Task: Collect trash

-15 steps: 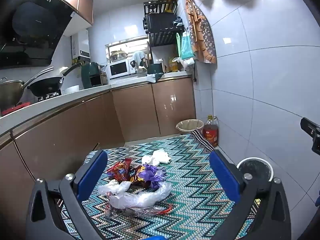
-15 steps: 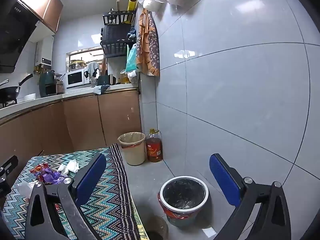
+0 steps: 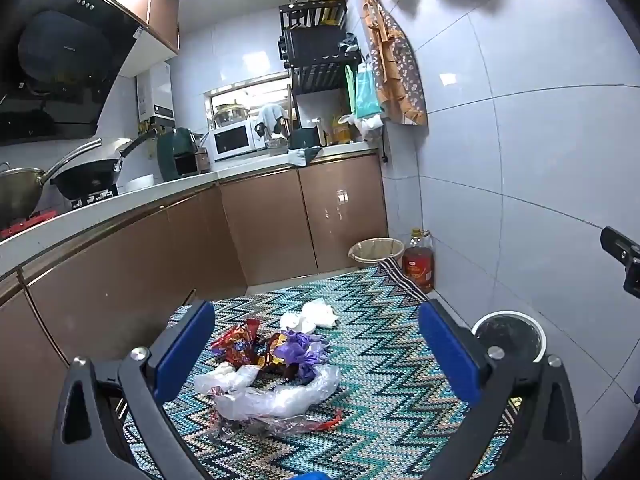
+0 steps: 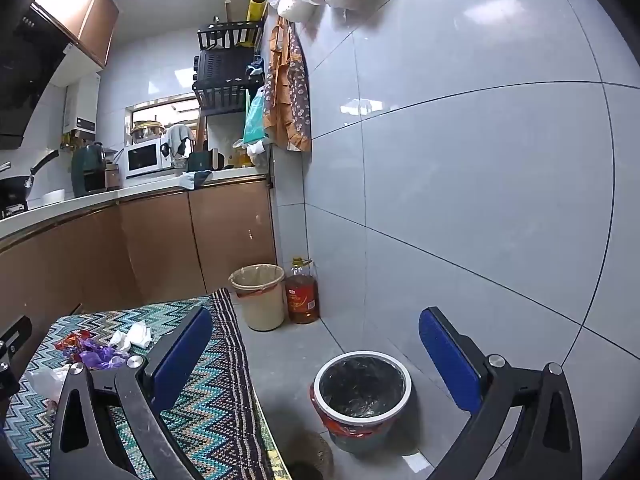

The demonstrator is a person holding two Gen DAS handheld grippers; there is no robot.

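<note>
Both grippers wide open, nothing held. Left gripper [image 3: 316,350] over trash pile [image 3: 272,372] on zigzag mat [image 3: 380,380]; right gripper [image 4: 316,350] above black-lined bin [image 4: 362,390], right of mat.

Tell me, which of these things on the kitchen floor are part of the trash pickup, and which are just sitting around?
Part of the job: clear plastic bag, red snack wrappers, purple wrapper, white tissues, black-lined bin.

Just lying about: oil bottle, beige bucket, zigzag mat.
</note>
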